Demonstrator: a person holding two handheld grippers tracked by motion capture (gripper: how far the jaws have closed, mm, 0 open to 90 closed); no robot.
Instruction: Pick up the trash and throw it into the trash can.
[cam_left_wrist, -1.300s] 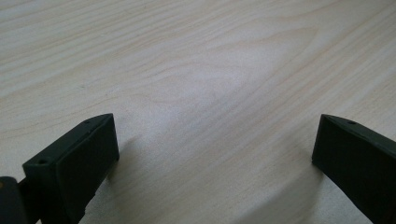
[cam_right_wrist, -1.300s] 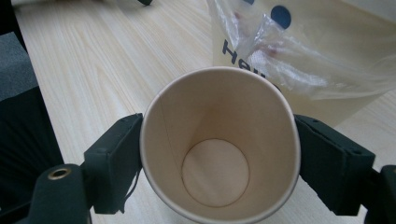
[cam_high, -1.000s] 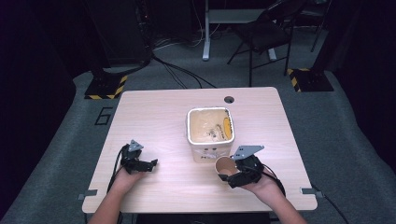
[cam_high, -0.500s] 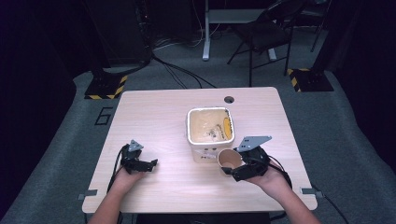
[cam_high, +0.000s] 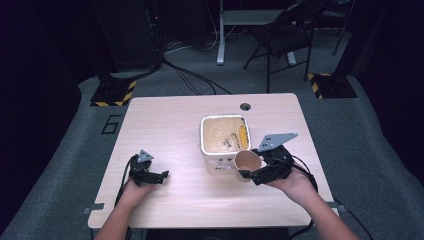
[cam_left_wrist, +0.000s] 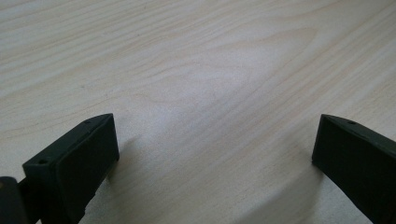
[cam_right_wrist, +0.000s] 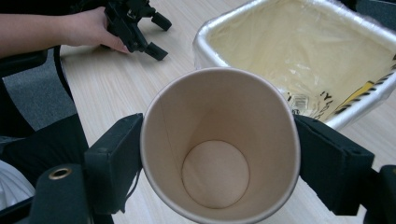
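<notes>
Right gripper (cam_high: 248, 175) having risen with the paper cup (cam_high: 248, 162) toward the bin (cam_high: 223, 134), jaws clamping the cup's sides, left gripper (cam_high: 159, 176) resting open well left of the bin

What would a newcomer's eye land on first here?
Probably the empty tan paper cup, clamped between the right claw's jaws just in front of the square white bin lined with yellowish plastic at mid-table. Next, the left claw, jaws wide apart, resting on the pale wooden table near its front left.
</notes>
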